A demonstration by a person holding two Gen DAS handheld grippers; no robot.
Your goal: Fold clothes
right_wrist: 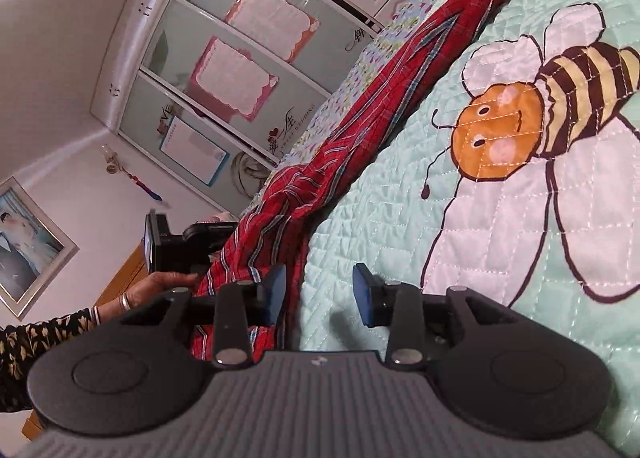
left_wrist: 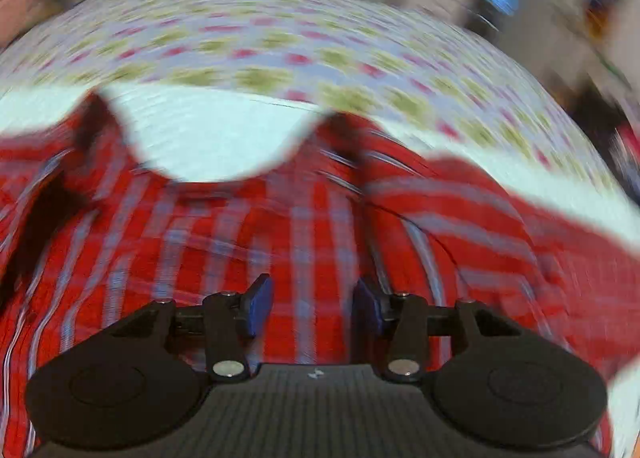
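A red shirt of plaid cloth with pale blue stripes (left_wrist: 280,226) is seen spread over a mint-green quilted bedspread (left_wrist: 208,138), its collar opening turned toward the far edge of the bed, where a white sheet printed with small red and green motifs (left_wrist: 280,46) is laid. The left wrist view is blurred. The left gripper (left_wrist: 312,308) is held over the shirt's body, pointed downward, its blue pads (left_wrist: 258,304) set partly apart with only cloth seen beyond the gap; no fold is pinched between them. In the right wrist view the same shirt (right_wrist: 360,110) is seen bunched into a long ridge running along the bedspread (right_wrist: 400,218), beside an appliquéd bee with brown and yellow stripes (right_wrist: 532,110). The right gripper (right_wrist: 320,294) is held low at the shirt's near end, jaws partly apart; one pad (right_wrist: 276,290) lies against the cloth's edge, the other (right_wrist: 366,294) over bare quilt, and nothing is clamped. A hand wearing bangles (right_wrist: 160,286), with a patterned sleeve (right_wrist: 40,342), is seen holding the other gripper at the ridge's far side.
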